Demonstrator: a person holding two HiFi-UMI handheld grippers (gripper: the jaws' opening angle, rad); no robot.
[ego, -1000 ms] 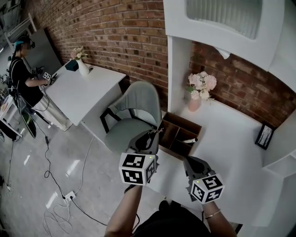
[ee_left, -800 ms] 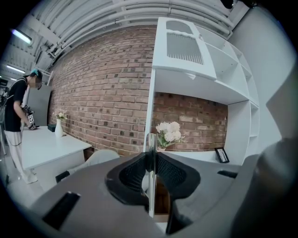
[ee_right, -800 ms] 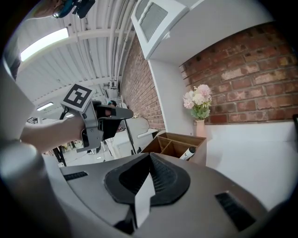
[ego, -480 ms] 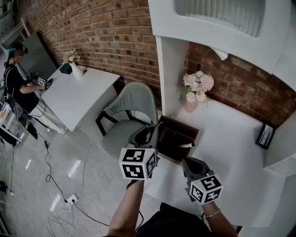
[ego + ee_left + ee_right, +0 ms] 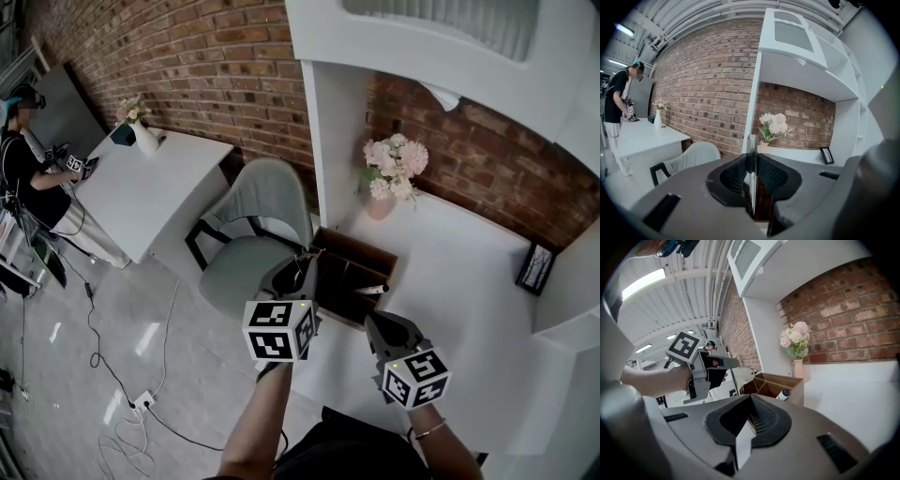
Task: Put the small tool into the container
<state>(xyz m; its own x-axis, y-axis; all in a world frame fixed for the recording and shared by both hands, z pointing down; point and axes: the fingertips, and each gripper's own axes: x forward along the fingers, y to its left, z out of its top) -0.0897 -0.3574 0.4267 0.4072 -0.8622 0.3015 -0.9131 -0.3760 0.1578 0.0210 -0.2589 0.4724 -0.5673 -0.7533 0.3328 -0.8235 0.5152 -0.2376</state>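
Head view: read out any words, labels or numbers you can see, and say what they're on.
No readable text anywhere.
Marker cubes: black-and-white square patterns only, no letters.
Picture frame: print too small to read.
White item in the wooden organizer: any label too small to read.

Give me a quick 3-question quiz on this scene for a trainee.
1. True or false: the left gripper is empty.
2. The box stands on: A the chair, B the desk, C a shelf.
3. What stands behind the box, by the wall?

Key:
1. False. Its jaws are shut on a thin metal tool.
2. B.
3. A vase of flowers.
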